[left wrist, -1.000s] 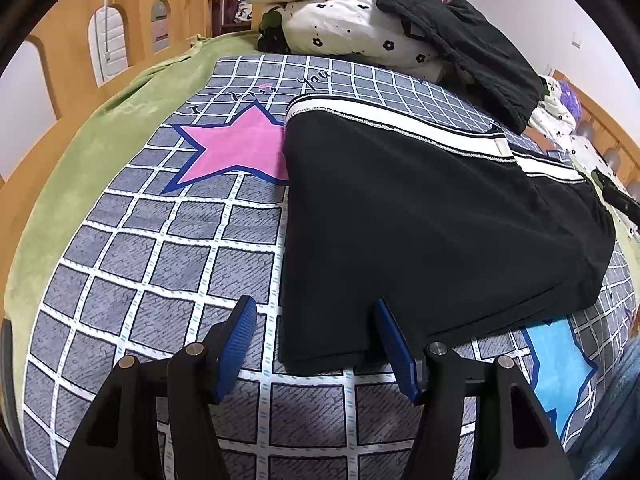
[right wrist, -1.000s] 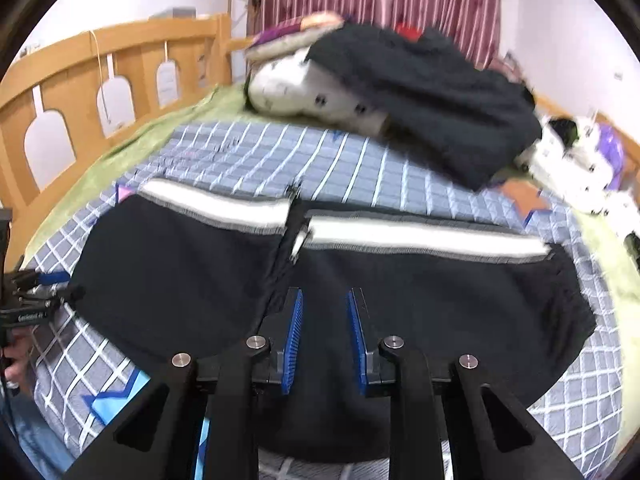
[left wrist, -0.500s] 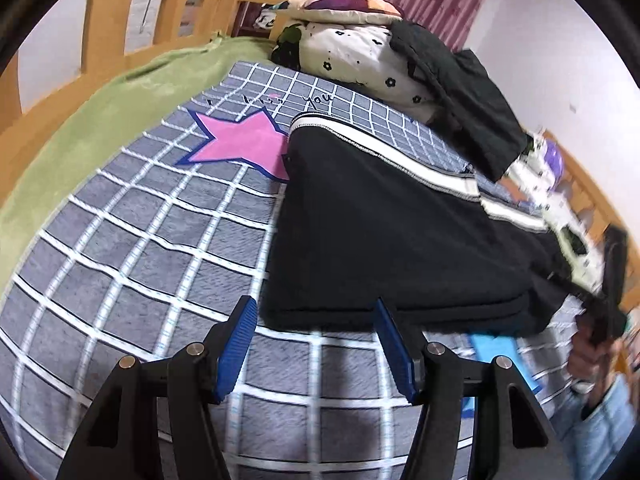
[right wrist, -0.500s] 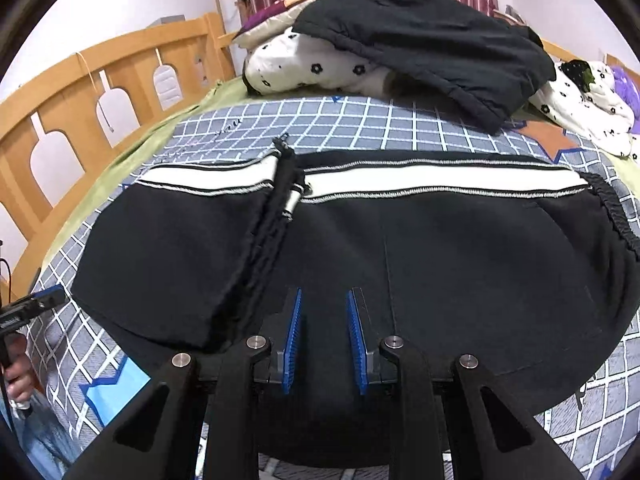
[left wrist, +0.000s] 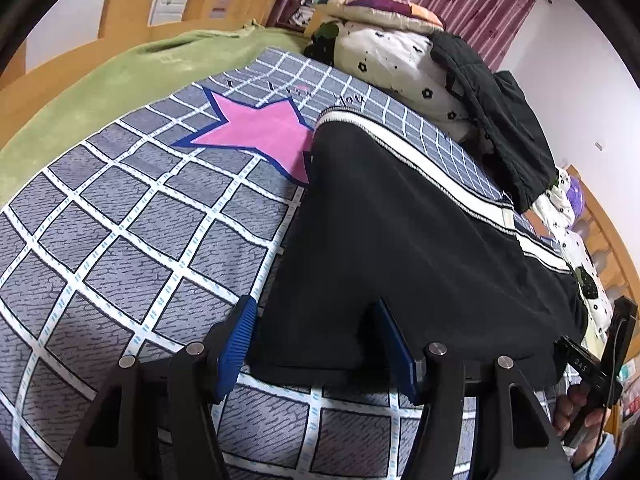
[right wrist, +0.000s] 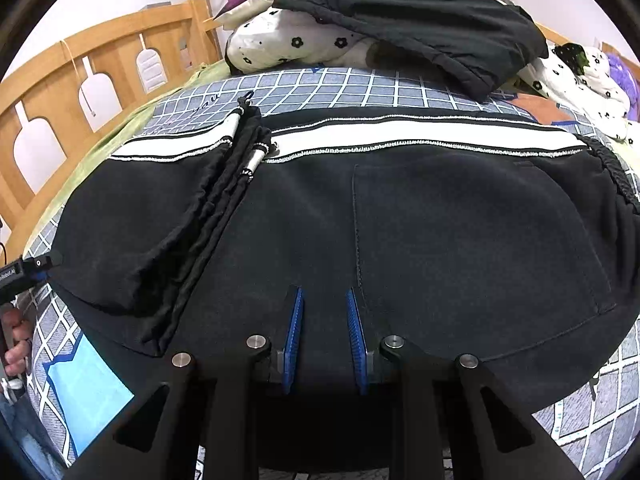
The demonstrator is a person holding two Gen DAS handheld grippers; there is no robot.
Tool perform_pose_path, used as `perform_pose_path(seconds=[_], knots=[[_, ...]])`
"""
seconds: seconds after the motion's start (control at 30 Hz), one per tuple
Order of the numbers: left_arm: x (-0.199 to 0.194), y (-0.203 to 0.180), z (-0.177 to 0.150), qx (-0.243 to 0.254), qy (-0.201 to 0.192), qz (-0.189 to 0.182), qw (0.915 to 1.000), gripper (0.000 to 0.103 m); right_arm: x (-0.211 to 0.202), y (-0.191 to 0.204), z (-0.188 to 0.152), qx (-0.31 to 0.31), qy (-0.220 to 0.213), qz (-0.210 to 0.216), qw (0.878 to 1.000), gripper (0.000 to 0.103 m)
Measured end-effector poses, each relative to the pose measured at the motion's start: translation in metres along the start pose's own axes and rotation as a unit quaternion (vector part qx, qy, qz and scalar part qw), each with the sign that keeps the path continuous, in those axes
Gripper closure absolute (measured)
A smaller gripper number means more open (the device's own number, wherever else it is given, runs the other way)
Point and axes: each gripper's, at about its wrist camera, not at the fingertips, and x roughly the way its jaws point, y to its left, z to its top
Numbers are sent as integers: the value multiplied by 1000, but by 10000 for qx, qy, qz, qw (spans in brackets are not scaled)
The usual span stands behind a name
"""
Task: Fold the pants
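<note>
On checked bedspread (left wrist: 132, 248): black pants (right wrist: 440, 232) spread flat, white side stripe (right wrist: 420, 134).

Bed with grid-patterned star sheet (left wrist: 132, 236); black pants (right wrist: 440, 220) lie flat ahead; pillows (right wrist: 304, 44) beyond.

Black pants (right wrist: 440, 220) with a white side stripe (right wrist: 420, 132) lie flat across the checked bedsheet (left wrist: 120, 240), already folded lengthwise. One leg end is doubled back over the rest, its bunched cuff (right wrist: 224, 208) lying in a ridge. Elastic waistband (right wrist: 616, 172) gathered at one end.
</note>
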Motion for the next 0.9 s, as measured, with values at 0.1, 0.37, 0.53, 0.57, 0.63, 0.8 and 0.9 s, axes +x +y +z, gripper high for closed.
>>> perform_pose_path(seconds=[0.1, 0.37, 0.53, 0.57, 0.63, 0.8, 0.9], knots=[[2, -1, 2, 45, 32, -16, 10000, 44, 2, -3, -1, 177, -63, 95, 9998, 80], [4, 0, 3, 3, 101, -75, 9999, 43, 8, -6, 2, 277, 46, 253, 9993, 79], [4, -2, 2, 60, 79, -53, 9999, 41, 8, -4, 1, 257, 34, 208, 9994, 80], [4, -2, 2, 64, 69, -52, 9999, 41, 8, -3, 1, 231, 28, 169, 9996, 80], [4, -2, 2, 74, 41, -53, 10000, 40, 8, 0, 1, 149, 2, 69, 9999, 80], [2, -1, 1, 29, -47, -115, 9999, 40, 5, 0, 2, 144, -90, 54, 9998, 79], [2, 2, 2, -44, -3, -191, 9998, 41, 3, -7, 6, 382, -103, 161, 9991, 78]])
